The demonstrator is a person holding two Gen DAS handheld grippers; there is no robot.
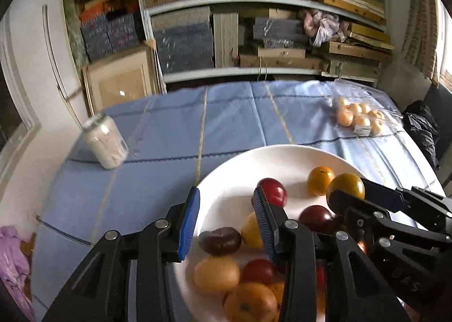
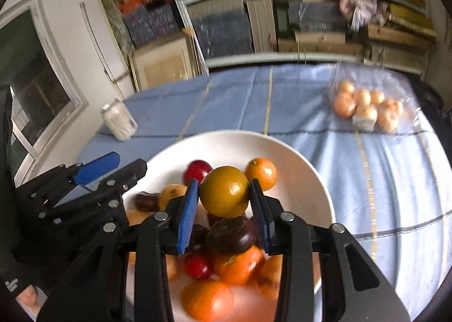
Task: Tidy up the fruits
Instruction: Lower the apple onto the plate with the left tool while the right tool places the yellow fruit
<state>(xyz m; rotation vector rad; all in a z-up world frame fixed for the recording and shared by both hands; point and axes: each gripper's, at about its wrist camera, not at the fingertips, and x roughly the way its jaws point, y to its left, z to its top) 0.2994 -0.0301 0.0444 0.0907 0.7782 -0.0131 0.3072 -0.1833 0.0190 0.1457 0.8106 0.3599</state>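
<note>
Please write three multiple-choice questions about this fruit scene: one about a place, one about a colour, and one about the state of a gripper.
1. Where does the jar stand?
A. on the plate
B. on the blue tablecloth, left of the plate
C. on the shelf

2. What colour is the plate?
A. white
B. green
C. black

3. What is the state of the right gripper?
A. open and empty
B. shut on the yellow-green orange
C. shut on the jar

Answers:
1 B: the jar stands on the tablecloth.
2 A: the plate has a white rim.
3 B: the right gripper presses both pads against the yellow-green orange.
</note>
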